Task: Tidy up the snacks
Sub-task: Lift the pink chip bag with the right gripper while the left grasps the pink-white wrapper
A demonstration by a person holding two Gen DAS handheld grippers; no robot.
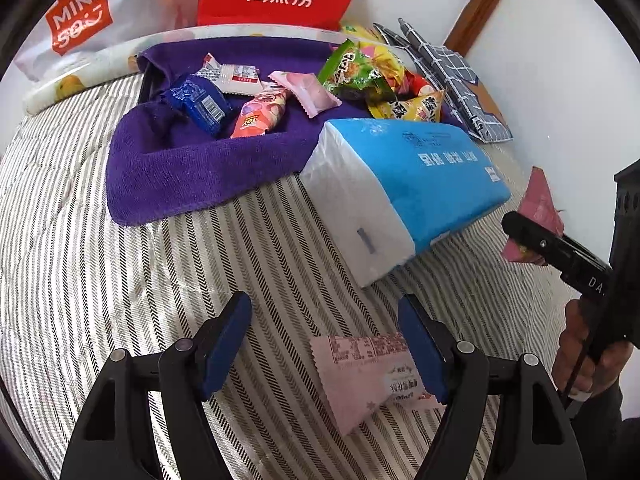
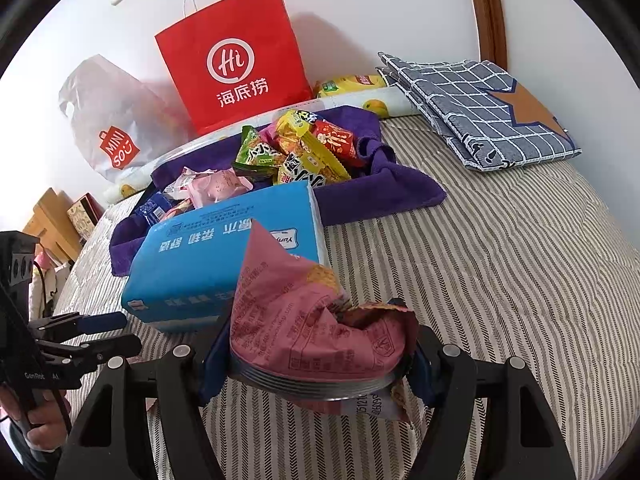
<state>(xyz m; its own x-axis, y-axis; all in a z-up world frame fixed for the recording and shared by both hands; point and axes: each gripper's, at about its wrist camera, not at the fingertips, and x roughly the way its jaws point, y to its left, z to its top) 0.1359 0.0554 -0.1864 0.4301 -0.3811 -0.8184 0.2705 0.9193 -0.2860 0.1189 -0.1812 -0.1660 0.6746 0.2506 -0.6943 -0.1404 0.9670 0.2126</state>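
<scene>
A pale pink snack packet (image 1: 366, 380) lies flat on the striped bedcover. My left gripper (image 1: 326, 346) stands open just over it, and the packet's right end lies by the right finger (image 1: 424, 356), with no pad pressing on it. My right gripper (image 2: 316, 356) is shut on a crumpled dark pink snack bag (image 2: 304, 312), held above the bed. That bag (image 1: 538, 204) also shows at the right edge of the left wrist view. Several bright snack packets (image 1: 372, 76) lie on a purple towel (image 1: 180, 176) farther back.
A blue and white tissue pack (image 1: 420, 172) lies between the grippers and the purple towel (image 2: 384, 196). A red paper bag (image 2: 236, 68) and a white Miniso bag (image 2: 112, 120) stand against the wall. A folded checked cloth (image 2: 480, 112) lies at the back right.
</scene>
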